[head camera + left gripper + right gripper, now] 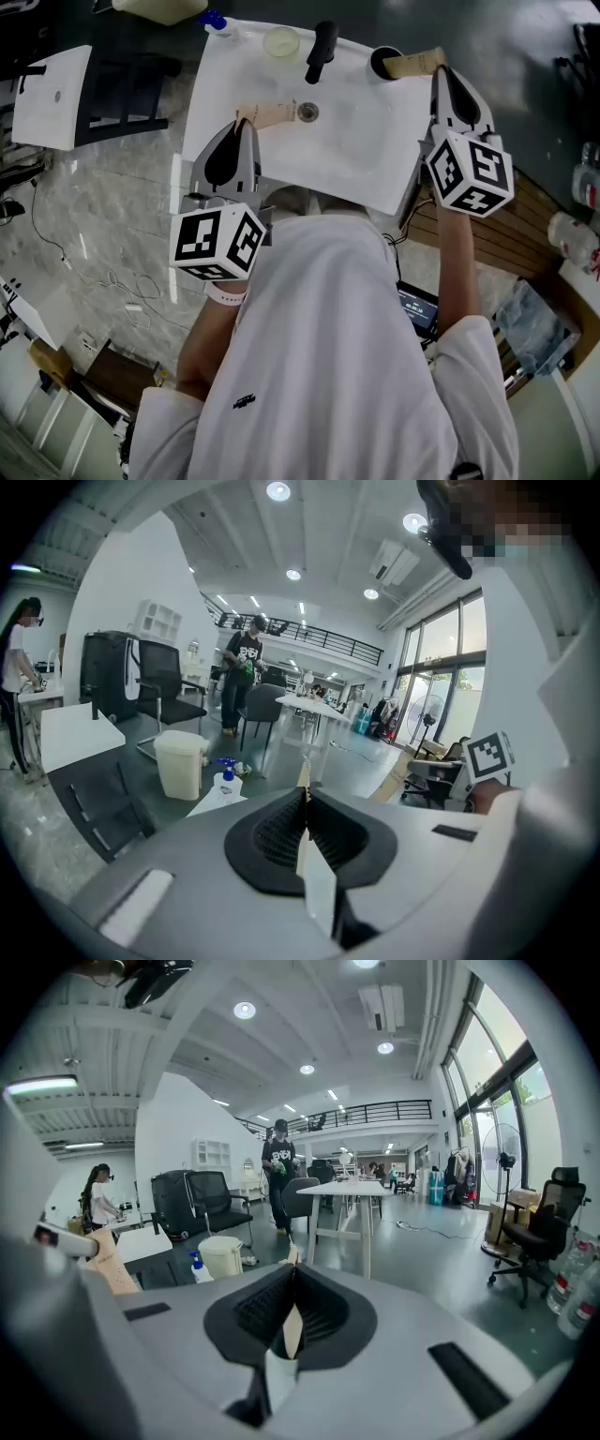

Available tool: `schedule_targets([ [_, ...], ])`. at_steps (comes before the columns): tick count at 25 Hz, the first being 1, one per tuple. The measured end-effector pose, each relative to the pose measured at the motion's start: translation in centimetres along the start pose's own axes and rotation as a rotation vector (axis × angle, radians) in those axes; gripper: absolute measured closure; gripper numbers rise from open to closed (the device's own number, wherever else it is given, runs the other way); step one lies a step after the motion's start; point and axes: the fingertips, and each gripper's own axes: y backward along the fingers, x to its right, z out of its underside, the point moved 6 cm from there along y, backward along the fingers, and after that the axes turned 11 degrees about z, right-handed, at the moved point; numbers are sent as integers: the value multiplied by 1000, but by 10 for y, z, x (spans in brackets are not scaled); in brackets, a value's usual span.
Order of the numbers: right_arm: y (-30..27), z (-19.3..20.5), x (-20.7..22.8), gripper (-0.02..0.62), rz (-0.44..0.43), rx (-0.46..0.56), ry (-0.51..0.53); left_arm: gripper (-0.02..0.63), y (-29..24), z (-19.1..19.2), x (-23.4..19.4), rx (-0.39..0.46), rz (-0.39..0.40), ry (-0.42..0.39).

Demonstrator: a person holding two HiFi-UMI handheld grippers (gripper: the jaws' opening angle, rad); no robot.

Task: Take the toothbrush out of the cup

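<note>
The right gripper [394, 66] and left gripper [286, 114] are both keeping jaws together, nothing seen between. The dark cup [378, 58] is sitting just ahead of the right tips, the nearer pair, while the toothbrush isn't showing, so its axis can't be told.

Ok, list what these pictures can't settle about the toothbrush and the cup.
Toothbrush: seen in no view.
Cup contents: head view, the right gripper's tips lie across its mouth.
Right gripper's hold: its own view shows jaws together, nothing plain between them; anything below is hidden.
Round pale thing on the sink rim: head view, too small to name.
</note>
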Motion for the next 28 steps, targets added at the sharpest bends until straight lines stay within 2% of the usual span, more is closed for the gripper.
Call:
schedule_targets([
  [7, 59, -38, -17, 589, -12, 99, 14, 598, 21, -9, -10, 44, 17, -27],
  [11, 87, -46, -21, 589, -27, 124, 29, 598, 27, -14, -7, 67, 32, -47],
  [19, 112, -20, -39, 589, -44, 66, 25, 598, 38, -12, -9, 52, 52, -68],
  [28, 119, 2, -40, 589, -82, 32, -33, 598, 36, -4, 0, 26, 70, -76],
])
